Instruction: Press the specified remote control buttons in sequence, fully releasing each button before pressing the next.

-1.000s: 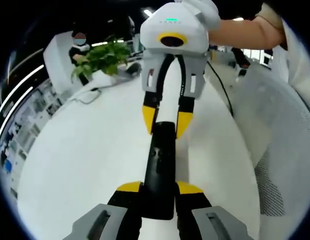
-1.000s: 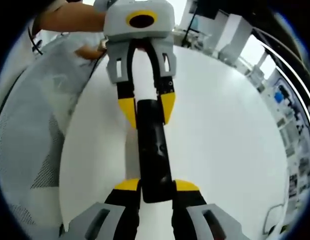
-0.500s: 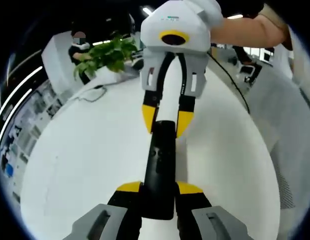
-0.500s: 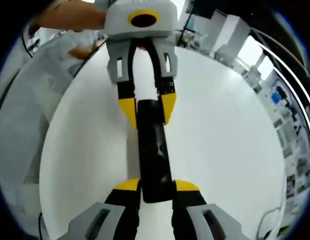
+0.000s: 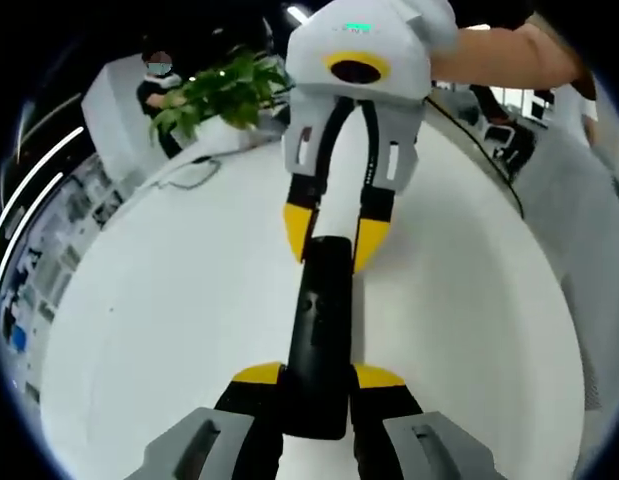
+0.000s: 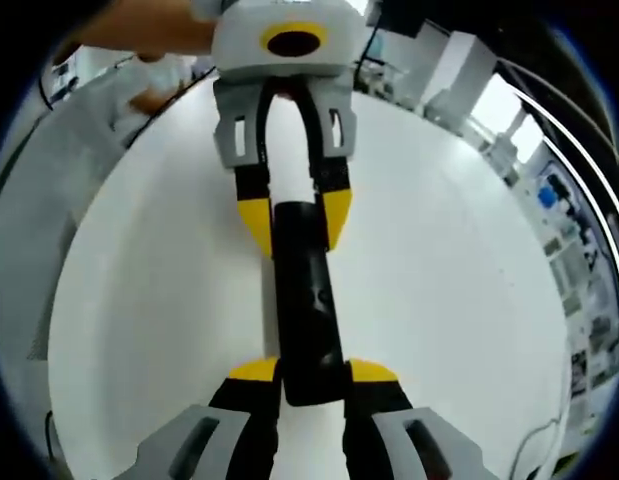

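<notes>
White round table [image 5: 169,300]; leafy plant [image 5: 224,92] behind; ceiling strip lights [image 5: 34,185]

Round white table [image 5: 169,300], smooth top.
Bearing a leafy potted plant [image 5: 224,90] and a thin cable [image 5: 184,180] lying at its far-left edge.

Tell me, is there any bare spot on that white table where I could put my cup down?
Yes. The white table lies bare on both sides of the black remote, out to its rim. It is crowded along the middle, where the left gripper and right gripper hold the remote's ends, and near the far edge by the green plant and a cable.
</notes>
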Demonstrator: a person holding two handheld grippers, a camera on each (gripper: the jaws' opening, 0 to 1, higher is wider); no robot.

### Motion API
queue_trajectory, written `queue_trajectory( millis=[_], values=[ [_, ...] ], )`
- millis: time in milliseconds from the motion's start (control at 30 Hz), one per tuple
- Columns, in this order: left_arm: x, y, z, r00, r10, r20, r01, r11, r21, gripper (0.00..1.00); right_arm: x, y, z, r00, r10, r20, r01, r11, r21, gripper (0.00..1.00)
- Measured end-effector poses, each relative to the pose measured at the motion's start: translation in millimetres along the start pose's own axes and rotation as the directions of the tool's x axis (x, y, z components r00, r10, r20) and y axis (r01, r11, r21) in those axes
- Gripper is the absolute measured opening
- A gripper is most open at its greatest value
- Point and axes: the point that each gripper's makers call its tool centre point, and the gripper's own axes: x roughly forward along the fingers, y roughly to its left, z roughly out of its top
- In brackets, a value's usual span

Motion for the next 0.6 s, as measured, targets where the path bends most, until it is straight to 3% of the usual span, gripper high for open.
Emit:
queue_trajectory(
  millis=[233,600],
  values=[
    [6,8.3,-3.7,0.999,0.005,-0.036,-0.004,1.0,0.024,0.24,10,-8,-3.5,1.0,-0.009,-0.003,0.009,1.0,-0.014,0.2],
    [9,18.2,-6.4,0.999,0.008,-0.046,-0.007,1.0,0.02,0.24,13,-19,-3.5,1.0,-0.015,-0.007,0.015,1.0,-0.007,0.2]
  ],
)
